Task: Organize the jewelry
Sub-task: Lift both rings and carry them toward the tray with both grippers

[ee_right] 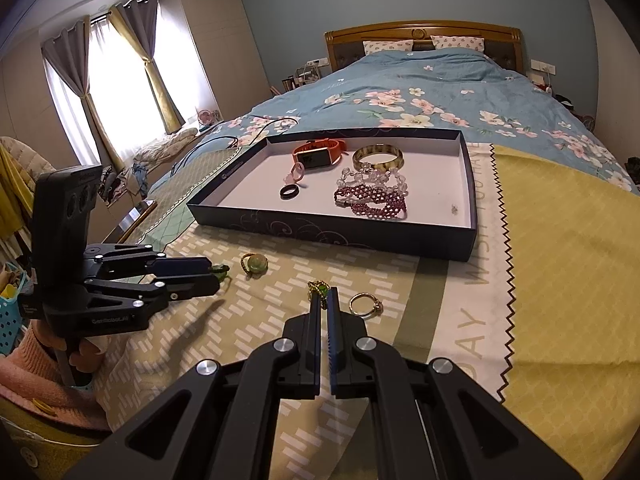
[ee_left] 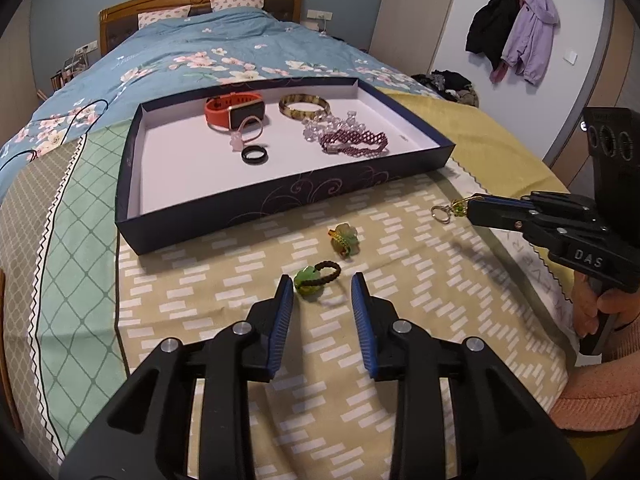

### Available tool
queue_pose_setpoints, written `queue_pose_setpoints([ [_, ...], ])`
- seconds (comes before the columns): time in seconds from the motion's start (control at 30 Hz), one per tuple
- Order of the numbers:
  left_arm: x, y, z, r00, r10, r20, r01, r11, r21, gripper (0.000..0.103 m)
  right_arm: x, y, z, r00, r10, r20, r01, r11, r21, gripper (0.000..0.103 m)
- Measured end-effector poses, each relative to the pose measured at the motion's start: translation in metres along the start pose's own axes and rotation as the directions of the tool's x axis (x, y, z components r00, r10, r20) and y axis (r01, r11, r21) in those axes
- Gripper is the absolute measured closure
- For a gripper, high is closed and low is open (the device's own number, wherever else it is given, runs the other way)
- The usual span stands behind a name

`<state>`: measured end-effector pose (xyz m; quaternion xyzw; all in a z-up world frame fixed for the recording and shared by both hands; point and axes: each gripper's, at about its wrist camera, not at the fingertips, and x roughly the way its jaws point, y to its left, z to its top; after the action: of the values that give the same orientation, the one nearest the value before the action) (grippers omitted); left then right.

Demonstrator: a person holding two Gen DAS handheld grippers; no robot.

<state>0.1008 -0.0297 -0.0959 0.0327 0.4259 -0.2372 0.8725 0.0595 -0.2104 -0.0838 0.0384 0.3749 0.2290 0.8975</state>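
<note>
My left gripper (ee_left: 322, 289) stands open just above the patterned cloth. A green charm on a dark braided ring (ee_left: 317, 276) lies between its fingertips, and the pads do not press on it. Beyond it lies a second green and orange ring (ee_left: 344, 238). My right gripper (ee_right: 325, 297) is shut on a small green and gold piece (ee_right: 318, 288). A gold ring (ee_right: 365, 305) sits just right of its tips; I cannot tell whether the two are joined. The dark blue tray (ee_left: 280, 196) holds an orange watch (ee_left: 234, 112), an amber bangle (ee_left: 304, 106), bead bracelets (ee_left: 354, 144) and a black ring (ee_left: 255, 154).
Everything sits at the foot of a bed with a blue floral quilt (ee_left: 180, 52). A plain yellow cloth (ee_right: 560, 260) covers the right side. A hand in a pink sleeve (ee_left: 600, 308) holds the right gripper's handle. Coats (ee_left: 516, 32) hang on the far wall.
</note>
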Motion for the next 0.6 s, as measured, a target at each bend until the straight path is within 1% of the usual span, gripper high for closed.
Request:
queue_pose_setpoints([
  [0.17,0.0041,0.0040,0.0025,1.000,-0.001,-0.007,0.000,1.000,-0.021,0.075,0.0010,0.0002,-0.0002,1.000,0.003,-0.002,-0.003,1.000,0.002,0.101],
  [0.2,0.0051,0.0046,0.0032,1.000,0.003,-0.010,-0.003,1.000,-0.023,0.078,0.0010,0.0002,-0.0001,1.000,0.004,-0.002,-0.004,1.000,0.003,0.101],
  [0.47,0.0068,0.0010,0.0058,0.999,0.036,-0.006,-0.036,0.999,0.000,0.082,0.0018,0.0010,0.0003,1.000,0.013,0.003,-0.013,1.000,0.004,0.101],
  [0.57,0.0036,0.0017,0.0052,0.999,0.035,0.006,-0.035,0.999,-0.006,0.087,0.0017,0.0018,0.0020,1.000,0.018,0.009,-0.018,1.000,0.004,0.101],
  [0.6,0.0015,0.0019,0.0052,0.999,0.034,0.015,-0.034,0.999,-0.009,0.097,0.0014,0.0019,0.0027,1.000,0.018,0.011,-0.018,1.000,0.004,0.101],
])
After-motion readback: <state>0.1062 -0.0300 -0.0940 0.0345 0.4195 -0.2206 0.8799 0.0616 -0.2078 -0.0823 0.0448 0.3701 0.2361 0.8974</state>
